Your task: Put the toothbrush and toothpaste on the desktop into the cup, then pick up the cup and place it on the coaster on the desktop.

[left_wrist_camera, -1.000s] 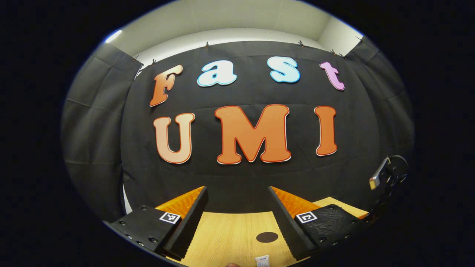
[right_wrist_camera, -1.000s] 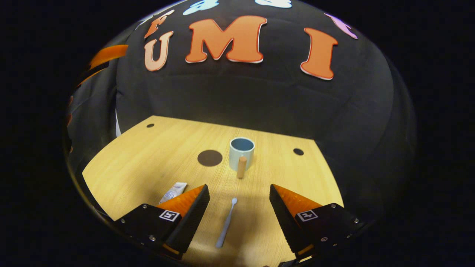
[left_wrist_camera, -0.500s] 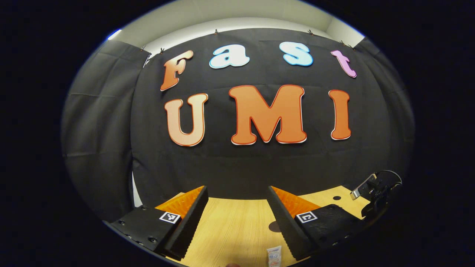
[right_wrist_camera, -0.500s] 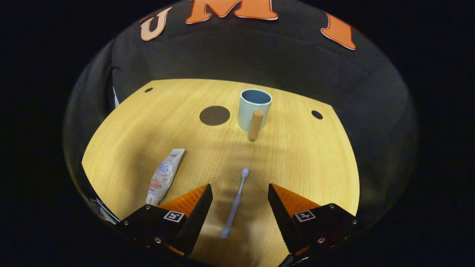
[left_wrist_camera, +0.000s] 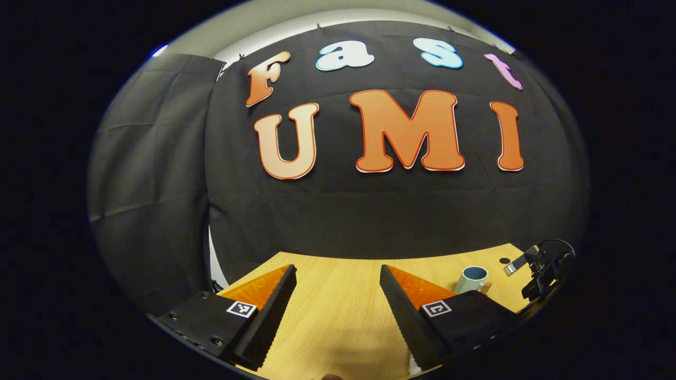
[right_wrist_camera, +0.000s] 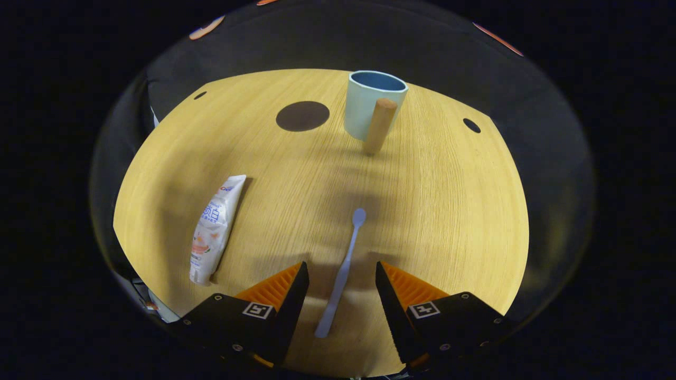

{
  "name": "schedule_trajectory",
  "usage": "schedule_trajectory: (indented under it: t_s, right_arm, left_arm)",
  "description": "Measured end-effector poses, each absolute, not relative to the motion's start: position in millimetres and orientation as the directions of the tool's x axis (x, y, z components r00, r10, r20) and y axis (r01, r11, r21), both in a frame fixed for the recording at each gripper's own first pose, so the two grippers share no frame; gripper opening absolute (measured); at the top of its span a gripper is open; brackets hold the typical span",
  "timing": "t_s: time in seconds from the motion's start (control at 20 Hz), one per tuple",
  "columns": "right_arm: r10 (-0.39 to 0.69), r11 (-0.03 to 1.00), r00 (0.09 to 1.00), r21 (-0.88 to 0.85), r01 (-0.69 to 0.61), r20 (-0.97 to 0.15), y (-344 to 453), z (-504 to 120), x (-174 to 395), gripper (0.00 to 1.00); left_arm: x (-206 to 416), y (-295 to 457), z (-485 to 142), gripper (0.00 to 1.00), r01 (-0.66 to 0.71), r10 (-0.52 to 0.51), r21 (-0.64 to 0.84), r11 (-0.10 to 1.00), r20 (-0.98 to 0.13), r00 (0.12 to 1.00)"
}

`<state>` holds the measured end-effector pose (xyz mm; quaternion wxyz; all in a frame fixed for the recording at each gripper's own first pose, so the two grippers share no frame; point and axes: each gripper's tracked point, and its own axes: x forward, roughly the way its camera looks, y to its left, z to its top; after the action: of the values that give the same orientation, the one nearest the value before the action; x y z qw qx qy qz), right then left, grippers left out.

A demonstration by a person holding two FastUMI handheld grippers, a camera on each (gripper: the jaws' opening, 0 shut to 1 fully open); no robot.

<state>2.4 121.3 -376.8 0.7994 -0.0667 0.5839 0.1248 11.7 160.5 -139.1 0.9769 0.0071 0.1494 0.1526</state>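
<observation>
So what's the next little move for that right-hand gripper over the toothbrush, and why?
Probably lower a bit further and close. The right gripper is open, its fingers either side of the toothbrush, which lies flat on the desktop. Neither finger looks to be pressing on it yet, and the cup stands empty.

Desktop (right_wrist_camera: 433,211) light yellow wood w/ fine grain; coaster (right_wrist_camera: 302,116) plain dark brown disc; cup (right_wrist_camera: 369,105) pale blue outside, deeper blue inside, w/ tan wood-tone handle; toothbrush (right_wrist_camera: 343,269) pale lavender-blue all over; toothpaste (right_wrist_camera: 214,229) white tube w/ blue lettering, pinkish-orange print nr one end; booth wall cloth (left_wrist_camera: 158,174) black.
</observation>
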Motion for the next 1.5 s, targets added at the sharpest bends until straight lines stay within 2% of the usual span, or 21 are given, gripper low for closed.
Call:
schedule_trajectory:
  t_s: [0.15,0.4,0.75,1.0,1.2,1.35,1.5]
  right_arm:
    - [0.141,0.967,0.216,0.088,-0.239,-0.966,128.0,-385.7,-4.3,0.69]
    - [0.103,0.969,0.134,0.069,-0.237,-0.986,124.9,-397.3,-14.4,0.51]
    - [0.103,0.992,0.113,0.093,-0.09,-0.988,125.1,-396.7,-2.9,0.11]
    - [0.111,0.994,0.14,0.111,-0.003,-0.984,124.7,-395.1,1.0,0.06]
    - [0.108,0.993,0.205,0.117,0.029,-0.973,125.9,-383.5,5.0,0.05]
    - [0.132,0.988,0.243,0.148,0.049,-0.961,126.6,-369.0,6.8,0.05]
    - [0.162,0.984,0.272,0.176,0.027,-0.949,122.8,-358.9,6.0,0.05]
  left_arm:
    - [10.6,164.7,-142.8,0.99,-0.31,0.312,0.056,0.949,-0.306,0.9]
    - [15.4,159.8,-152.2,0.97,-0.29,0.289,0.047,0.956,-0.332,0.898]
    - [29.7,143.8,-179.5,0.98,-0.187,0.173,0.009,0.982,-0.419,0.891]
    - [38.4,108.1,-233.9,0.98,-0.015,-0.022,-0.06,0.998,-0.579,0.815]
    - [27.1,77.1,-271.1,0.98,0.074,-0.18,-0.18,0.981,-0.692,0.699]
    - [16.2,61.3,-295.6,0.98,0.072,-0.241,-0.249,0.966,-0.759,0.605]
    - [1.7,46.5,-317.2,0.97,0.045,-0.261,-0.276,0.96,-0.827,0.498]
